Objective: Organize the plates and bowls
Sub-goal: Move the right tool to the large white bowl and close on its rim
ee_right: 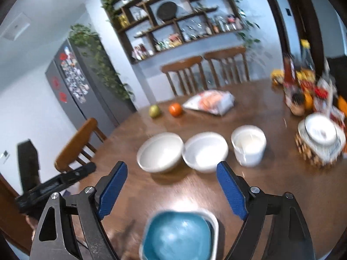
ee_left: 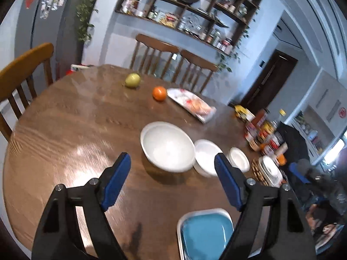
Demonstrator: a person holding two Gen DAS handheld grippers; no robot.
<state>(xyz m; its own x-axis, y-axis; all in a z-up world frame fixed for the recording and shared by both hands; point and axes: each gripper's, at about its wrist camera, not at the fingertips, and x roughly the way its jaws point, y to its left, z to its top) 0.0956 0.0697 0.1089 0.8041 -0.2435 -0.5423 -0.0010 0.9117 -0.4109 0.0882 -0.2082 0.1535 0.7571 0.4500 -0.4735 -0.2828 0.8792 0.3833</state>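
Hovering above a round wooden table [ee_left: 65, 130], the left gripper [ee_left: 172, 166] and right gripper [ee_right: 171, 173] both stand wide apart, holding nothing. Three white bowls [ee_right: 161, 151] sit in a row mid-table; a blue plate [ee_left: 206, 234] lies stacked on a white one at the near edge. Wall shelves [ee_left: 184, 10], chairs [ee_left: 156, 52] and a refrigerator [ee_right: 76, 82] stand beyond.
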